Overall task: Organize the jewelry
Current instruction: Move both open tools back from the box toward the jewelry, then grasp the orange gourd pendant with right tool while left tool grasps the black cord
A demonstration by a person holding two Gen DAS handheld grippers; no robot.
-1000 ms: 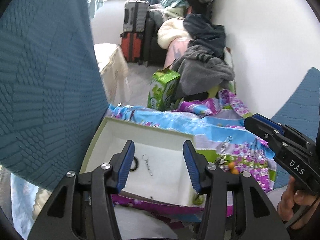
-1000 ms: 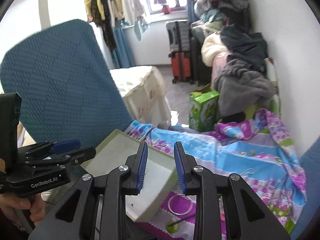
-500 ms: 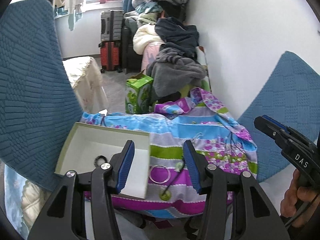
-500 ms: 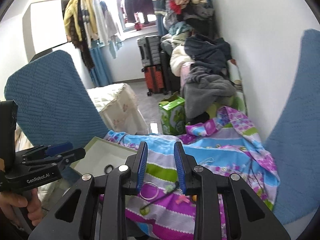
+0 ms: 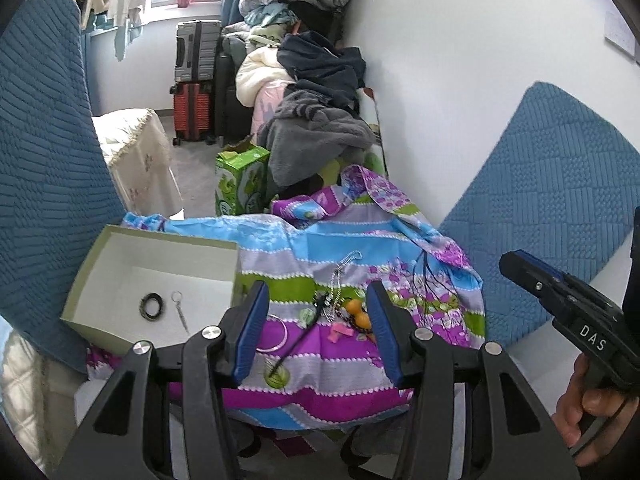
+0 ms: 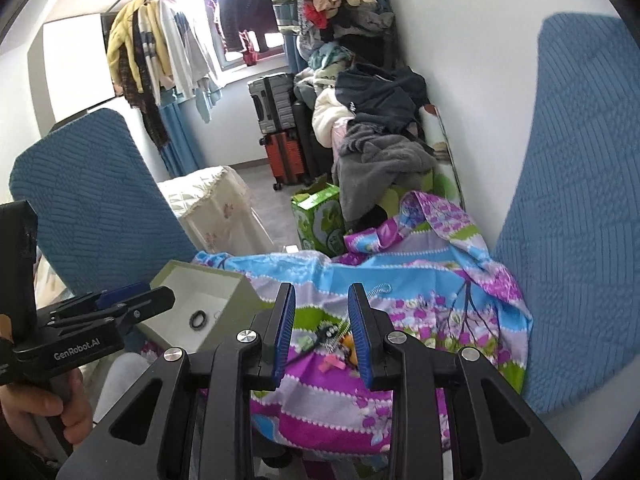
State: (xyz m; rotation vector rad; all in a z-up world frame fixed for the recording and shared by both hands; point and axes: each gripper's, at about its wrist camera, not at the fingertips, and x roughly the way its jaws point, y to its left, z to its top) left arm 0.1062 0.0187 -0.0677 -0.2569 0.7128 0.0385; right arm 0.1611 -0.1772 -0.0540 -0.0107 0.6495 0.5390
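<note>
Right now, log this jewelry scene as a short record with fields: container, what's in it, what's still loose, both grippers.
container: open box, white inside, on the left part of the cloth
in box: dark ring; small silver pendant
surface: striped floral cloth
loose on cloth: silver bangle, silver chain, black cord with green pendant, orange beads, pink piece
left gripper: open, empty, above the loose pile
right gripper: open narrowly, empty, aimed at the pile
</note>
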